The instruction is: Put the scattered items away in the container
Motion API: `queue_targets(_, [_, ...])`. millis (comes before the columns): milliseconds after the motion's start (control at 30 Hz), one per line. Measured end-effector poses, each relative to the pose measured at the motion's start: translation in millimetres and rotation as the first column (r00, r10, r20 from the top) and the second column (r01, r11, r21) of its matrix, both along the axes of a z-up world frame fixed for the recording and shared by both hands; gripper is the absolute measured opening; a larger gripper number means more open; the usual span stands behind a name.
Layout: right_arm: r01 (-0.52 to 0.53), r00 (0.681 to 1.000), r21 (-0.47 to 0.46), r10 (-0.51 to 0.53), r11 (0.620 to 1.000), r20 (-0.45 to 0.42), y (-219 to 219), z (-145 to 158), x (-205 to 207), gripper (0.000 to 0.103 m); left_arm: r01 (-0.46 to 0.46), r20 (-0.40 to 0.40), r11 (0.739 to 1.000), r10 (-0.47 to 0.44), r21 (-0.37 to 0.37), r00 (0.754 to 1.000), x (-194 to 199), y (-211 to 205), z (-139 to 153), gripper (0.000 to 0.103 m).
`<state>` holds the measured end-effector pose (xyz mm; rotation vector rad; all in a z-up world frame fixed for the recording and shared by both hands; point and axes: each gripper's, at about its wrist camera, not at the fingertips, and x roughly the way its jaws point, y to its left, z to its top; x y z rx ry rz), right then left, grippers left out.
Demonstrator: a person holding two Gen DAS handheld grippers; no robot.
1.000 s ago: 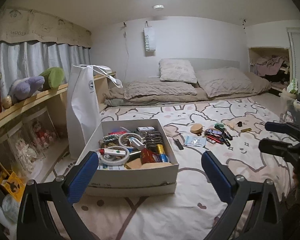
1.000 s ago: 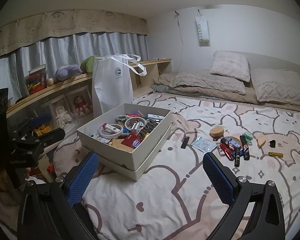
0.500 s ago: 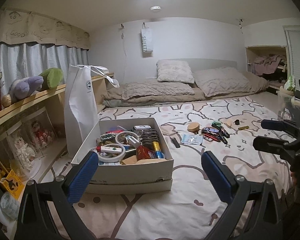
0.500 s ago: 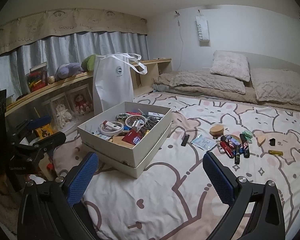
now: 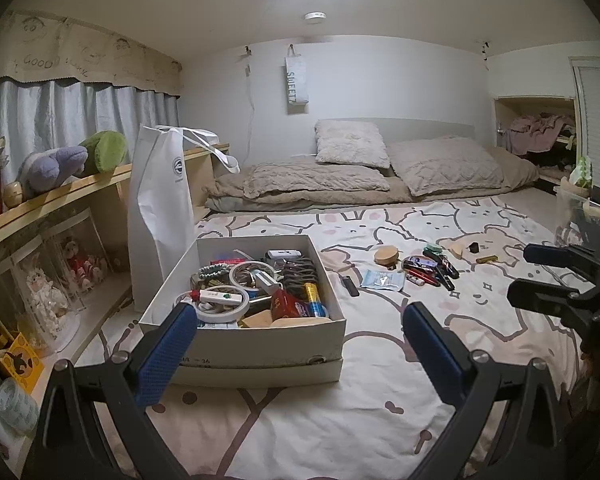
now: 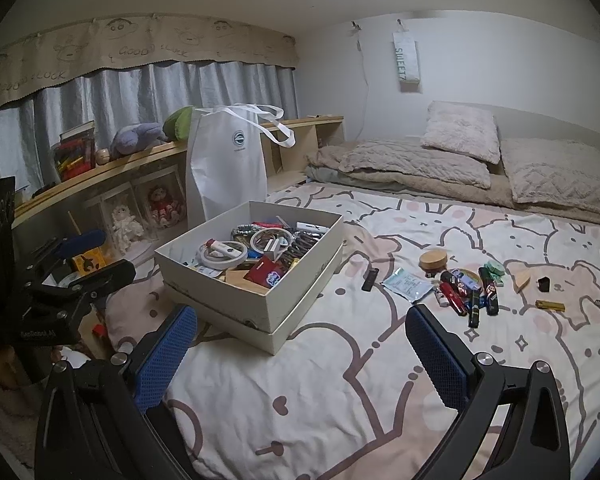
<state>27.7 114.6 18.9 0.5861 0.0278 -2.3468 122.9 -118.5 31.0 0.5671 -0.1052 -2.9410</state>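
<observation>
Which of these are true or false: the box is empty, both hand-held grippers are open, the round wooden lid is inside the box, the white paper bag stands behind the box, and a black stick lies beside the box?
1. The box is empty. False: it is full of small items.
2. Both hand-held grippers are open. True: the left hand-held gripper and right hand-held gripper hold nothing.
3. The round wooden lid is inside the box. False: it lies on the bedspread.
4. The white paper bag stands behind the box. True.
5. A black stick lies beside the box. True.
</observation>
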Motion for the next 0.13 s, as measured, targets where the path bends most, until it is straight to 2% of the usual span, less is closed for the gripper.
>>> queue_targets(133, [0.003, 1.0, -0.005, -0.003, 1.0, 0.006, 1.9, -1.1, -1.1, 0.103, -0.006, 0.005, 1.0, 0.006, 0.006, 1.0, 0.1, -2.0, -1.2, 0.103])
